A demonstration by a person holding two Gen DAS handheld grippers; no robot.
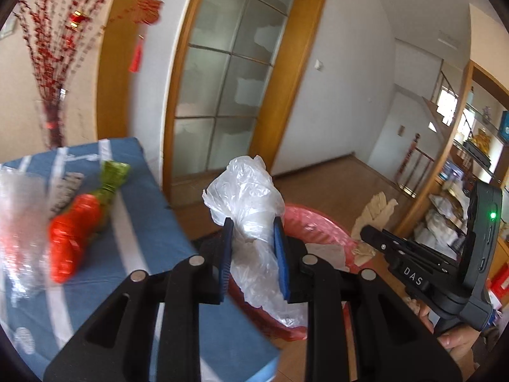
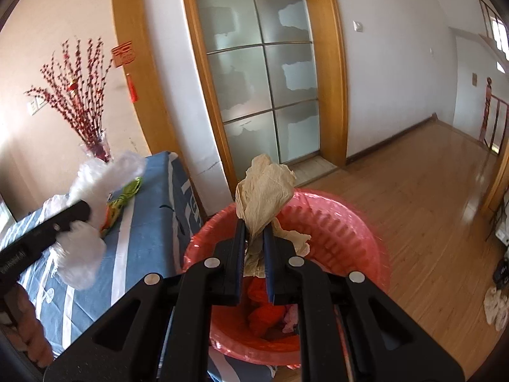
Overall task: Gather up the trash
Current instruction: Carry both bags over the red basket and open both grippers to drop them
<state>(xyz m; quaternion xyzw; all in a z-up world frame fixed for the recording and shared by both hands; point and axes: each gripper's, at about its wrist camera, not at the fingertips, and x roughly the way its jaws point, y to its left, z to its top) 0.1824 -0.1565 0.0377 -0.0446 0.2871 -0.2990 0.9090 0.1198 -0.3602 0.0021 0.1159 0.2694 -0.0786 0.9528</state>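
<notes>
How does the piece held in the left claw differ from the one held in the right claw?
The left claw grips a clear, glossy plastic bag; the right claw grips a beige, matte crumpled paper. The bag bulks wider between its pads, while the paper is pinched thin. Both are crumpled trash, carried near the red-lined bin.

A tabletop point(image 1: 143, 222) under a blue cloth with white stripes carries an orange-and-green carrot-shaped wrapper point(image 1: 79, 222) and, near its left edge, some blurred clear plastic point(image 1: 19, 222). Beside the tabletop, on the wooden floor point(image 2: 413, 191), stands a bin lined with a red bag point(image 2: 350, 222), trash lying inside it.
</notes>
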